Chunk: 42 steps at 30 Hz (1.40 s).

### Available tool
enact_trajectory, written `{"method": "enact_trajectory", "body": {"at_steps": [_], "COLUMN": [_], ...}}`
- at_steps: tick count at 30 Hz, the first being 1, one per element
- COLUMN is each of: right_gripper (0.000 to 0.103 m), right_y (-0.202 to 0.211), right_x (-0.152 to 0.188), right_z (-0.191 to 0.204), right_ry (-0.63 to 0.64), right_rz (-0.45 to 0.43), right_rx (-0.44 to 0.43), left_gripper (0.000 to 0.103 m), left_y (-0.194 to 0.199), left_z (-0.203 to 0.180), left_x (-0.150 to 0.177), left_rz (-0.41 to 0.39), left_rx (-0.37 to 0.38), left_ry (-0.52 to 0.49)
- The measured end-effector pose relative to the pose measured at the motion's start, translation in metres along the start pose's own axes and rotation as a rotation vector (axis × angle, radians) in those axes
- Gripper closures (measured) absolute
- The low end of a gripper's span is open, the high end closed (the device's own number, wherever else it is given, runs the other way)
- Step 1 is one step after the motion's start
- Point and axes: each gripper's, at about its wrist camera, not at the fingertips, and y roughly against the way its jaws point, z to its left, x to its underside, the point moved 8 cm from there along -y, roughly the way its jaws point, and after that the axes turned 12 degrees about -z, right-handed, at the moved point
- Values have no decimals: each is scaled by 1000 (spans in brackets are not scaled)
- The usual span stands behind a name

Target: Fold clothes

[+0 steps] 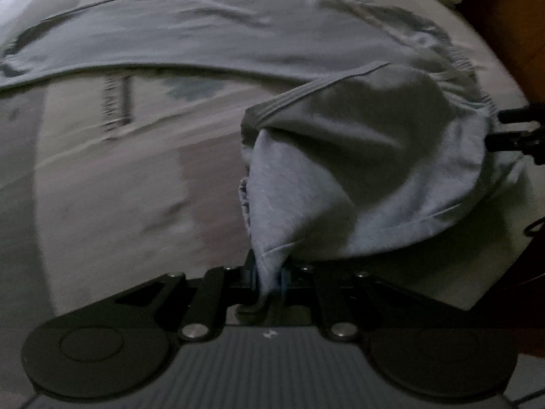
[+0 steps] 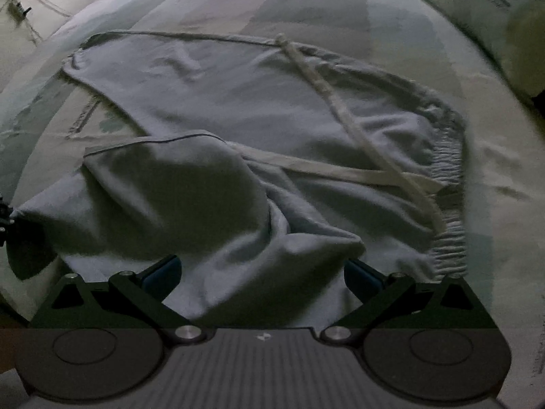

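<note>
Left gripper (image 1: 269, 277) pinches a corner of the grey shorts (image 1: 357, 156) on the bed (image 1: 102, 204).
Only the right wrist view shows the drawstring (image 2: 327, 102) and waistband (image 2: 449, 204); right gripper (image 2: 260, 272) fingers (image 2: 163, 272) spread wide over cloth. No writing is legible.

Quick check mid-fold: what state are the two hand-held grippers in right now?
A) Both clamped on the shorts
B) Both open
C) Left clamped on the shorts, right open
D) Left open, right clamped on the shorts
C: the left hand-held gripper pinches a fold of the grey shorts, while the right hand-held gripper has its fingers spread wide over the fabric.
</note>
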Motion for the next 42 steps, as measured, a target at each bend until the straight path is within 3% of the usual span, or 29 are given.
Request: {"method": "enact_trajectory", "body": {"at_steps": [11,18,22,26,31,35,42], "right_gripper": [0,0,0,0,0,0,0], "right_y": [-7,-7,-6,-7,-7,-6,-5], "right_x": [3,4,5,9,11,10,14], "right_z": [33,41,38,34,34,34,31], "right_ry": [-15,-30,-35,-60,-111,-101,-94], "right_rz": [37,45,51,59,62,59,69], "right_rx": [-80,-100,-99,-99,-119,-119,-104], "left_gripper": [93,93,93,93,92,87,79], "left_y": [38,38,37,41,32,2,-25], "left_z": [66,86,84,53,-7,-49,-82], "left_x": [41,58,53,26,-12,-33,-43], "left_rz": [77,119,99,20,-82,-104,-93], "left_rx": [-175,-236,-251,-166,38,144,223], "left_ry": [22,39,63,5,-42,-77,-126]}}
